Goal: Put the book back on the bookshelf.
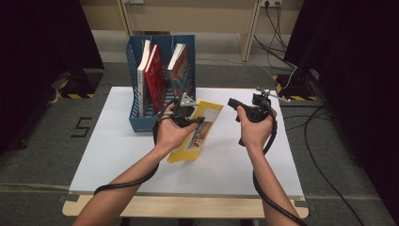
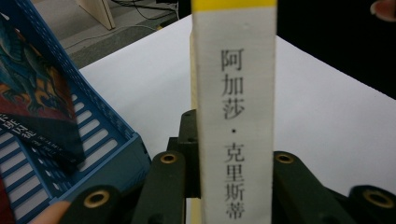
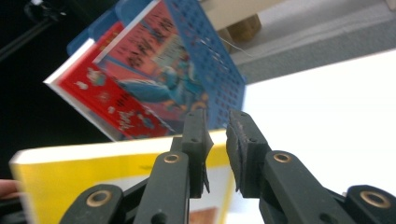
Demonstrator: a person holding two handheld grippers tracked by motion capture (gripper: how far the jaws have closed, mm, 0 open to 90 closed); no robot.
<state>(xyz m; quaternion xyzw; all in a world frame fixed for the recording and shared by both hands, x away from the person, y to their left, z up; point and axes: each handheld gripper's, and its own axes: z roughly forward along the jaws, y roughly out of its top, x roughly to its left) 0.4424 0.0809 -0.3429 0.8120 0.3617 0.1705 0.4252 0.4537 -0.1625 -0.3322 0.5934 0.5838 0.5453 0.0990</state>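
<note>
- The left gripper (image 1: 194, 117) was clamped on a yellow book (image 1: 200, 129) — in the left gripper view its two black jaws pressed against the white spine (image 2: 233, 116) from either side.
- That spine carried dark printed characters running downward, 阿加莎·克里斯蒂, under a yellow band at the top.
- In the high view the yellow book lay slanted over the white table (image 1: 235, 165), just right of the blue file rack (image 1: 141, 123), with the left hand (image 1: 171, 133) over its near-left part.
- The right gripper (image 1: 231, 102) held nothing — its jaws stood a narrow gap apart in the right gripper view, with only the table behind the gap.
- The right hand (image 1: 254, 129) hovered to the right of the book, apart from it.
- In the rack leaned a red book (image 1: 154, 77) and a picture-cover book (image 1: 181, 70); the writing on their covers was too blurred to read.
</note>
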